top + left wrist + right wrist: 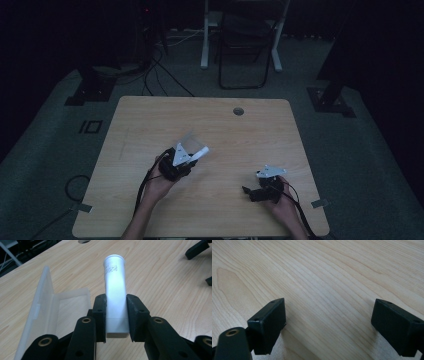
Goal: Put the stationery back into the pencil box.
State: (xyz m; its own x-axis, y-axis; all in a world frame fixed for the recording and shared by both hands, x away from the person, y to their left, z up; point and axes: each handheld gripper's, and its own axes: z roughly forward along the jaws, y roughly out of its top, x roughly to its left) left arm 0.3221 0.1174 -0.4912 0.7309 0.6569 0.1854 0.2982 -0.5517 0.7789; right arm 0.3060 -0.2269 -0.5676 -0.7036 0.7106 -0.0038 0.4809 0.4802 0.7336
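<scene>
White cylindrical tube point(115, 290) with a rimmed end and faint print, held above a light wood table point(150, 120) beside an open translucent plastic case point(47, 312). Dim room; dark carpet. Left gripper point(116, 315) clamps the tube; right gripper point(328, 322) spread wide, holding nothing, over bare wood.

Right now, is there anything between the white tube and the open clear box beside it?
Nothing visible stands between them. The left gripper is shut on the white plastic tube, and the clear plastic box with its lid open lies right beside it on the bare wooden table.
</scene>
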